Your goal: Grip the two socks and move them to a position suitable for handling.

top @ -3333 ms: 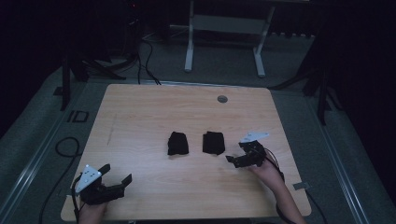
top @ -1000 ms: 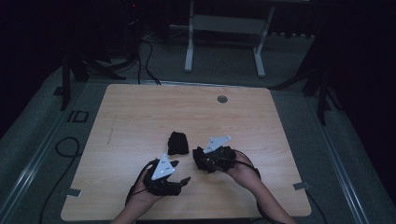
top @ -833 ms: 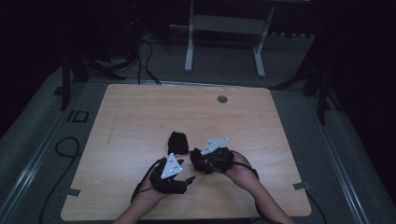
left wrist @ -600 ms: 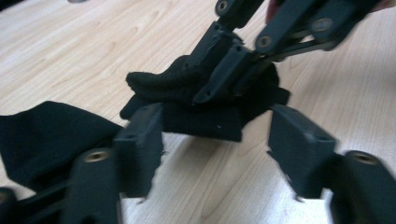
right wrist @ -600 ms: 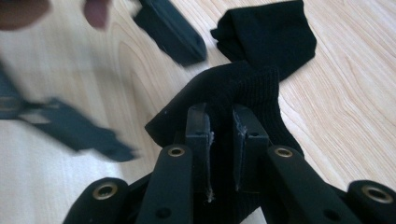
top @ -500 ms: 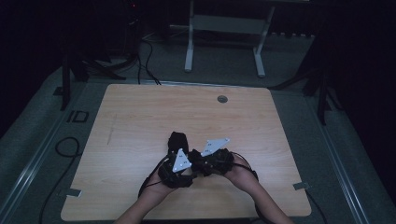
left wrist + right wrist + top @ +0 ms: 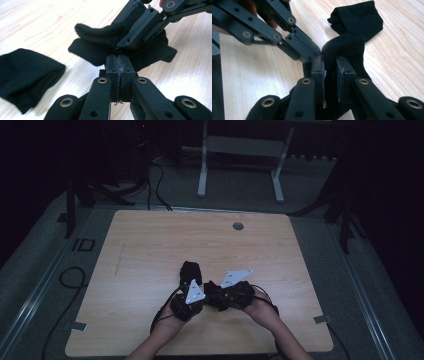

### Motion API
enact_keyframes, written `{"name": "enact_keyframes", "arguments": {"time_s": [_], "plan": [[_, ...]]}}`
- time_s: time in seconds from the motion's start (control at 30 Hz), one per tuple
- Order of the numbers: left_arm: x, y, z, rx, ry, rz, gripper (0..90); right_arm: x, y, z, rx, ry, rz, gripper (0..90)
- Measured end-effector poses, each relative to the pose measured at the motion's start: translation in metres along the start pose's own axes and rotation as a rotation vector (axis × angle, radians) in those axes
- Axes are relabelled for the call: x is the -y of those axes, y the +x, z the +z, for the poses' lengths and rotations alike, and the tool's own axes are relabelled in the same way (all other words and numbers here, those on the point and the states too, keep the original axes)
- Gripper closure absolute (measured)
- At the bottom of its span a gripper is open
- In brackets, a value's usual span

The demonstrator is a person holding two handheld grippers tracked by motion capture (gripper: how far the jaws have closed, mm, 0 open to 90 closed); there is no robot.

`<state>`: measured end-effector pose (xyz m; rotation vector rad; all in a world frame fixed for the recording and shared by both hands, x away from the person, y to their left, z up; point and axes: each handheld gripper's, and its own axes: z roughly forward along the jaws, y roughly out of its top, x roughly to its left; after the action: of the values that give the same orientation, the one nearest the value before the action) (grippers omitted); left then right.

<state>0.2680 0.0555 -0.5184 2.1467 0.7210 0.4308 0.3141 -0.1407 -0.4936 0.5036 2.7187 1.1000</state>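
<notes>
Black knitted sock, soft and limp, lower centre of wooden table | right gripper pinches a raised fold, best grip there | left gripper jaws pressed together at its edge, grip unclear | second folded black sock beside | no readable writing

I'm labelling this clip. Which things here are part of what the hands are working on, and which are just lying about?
In use:
- black knitted sock, pinched by both tools
- left tool, shut on its edge
- right tool, clamped on a raised fold

Lying about:
- second folded black sock, untouched beside it
- light wooden table
- small round grommet near the table's far edge
</notes>
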Motion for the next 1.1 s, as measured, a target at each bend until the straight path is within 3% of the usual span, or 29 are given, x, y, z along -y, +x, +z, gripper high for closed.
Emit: {"name": "enact_keyframes", "arguments": {"time_s": [0.1,0.17,0.23,0.4,0.5,0.63,0.8,0.9,0.97,1.0,1.07,1.1], "plan": [[0.0,0.0,-0.004,-0.02,0.003,0.014,89.4,0.001,-0.001,-0.002,0.0,-0.018,0.008,78.5],[0.002,0.002,-0.006,-0.051,0.03,0.015,89.4,0.002,-0.002,-0.003,0.016,-0.027,0.015,80.1],[0.009,0.008,-0.011,-0.048,0.028,-0.014,89.5,0.004,-0.006,-0.008,0.054,-0.027,0.025,80.4],[0.028,0.018,-0.023,-0.059,0.044,-0.066,89.4,0.016,-0.018,-0.026,0.057,-0.062,0.092,80.6],[0.037,0.017,-0.026,-0.047,0.055,-0.084,89.3,0.026,-0.019,-0.027,0.043,-0.075,0.116,80.5],[0.044,0.007,-0.022,-0.039,0.077,-0.068,89.3,0.043,-0.017,-0.018,0.028,-0.049,0.143,80.3],[0.05,0.0,-0.01,0.013,0.134,-0.046,89.0,0.066,-0.016,-0.01,0.015,0.002,0.186,77.2],[0.053,-0.001,-0.005,0.026,0.152,-0.054,88.9,0.078,-0.018,-0.012,0.013,0.049,0.209,69.0],[0.054,0.0,-0.005,0.039,0.146,-0.076,88.3,0.085,-0.02,-0.017,0.031,0.049,0.221,61.7],[0.054,0.002,-0.006,0.044,0.147,-0.087,87.2,0.088,-0.021,-0.02,0.032,0.051,0.23,59.8],[0.054,0.003,-0.007,0.05,0.141,-0.096,72.6,0.09,-0.023,-0.023,0.038,0.054,0.241,58.4],[0.052,0.004,-0.012,0.035,0.126,-0.1,72.6,0.092,-0.025,-0.026,0.049,0.05,0.247,56.4]]}}
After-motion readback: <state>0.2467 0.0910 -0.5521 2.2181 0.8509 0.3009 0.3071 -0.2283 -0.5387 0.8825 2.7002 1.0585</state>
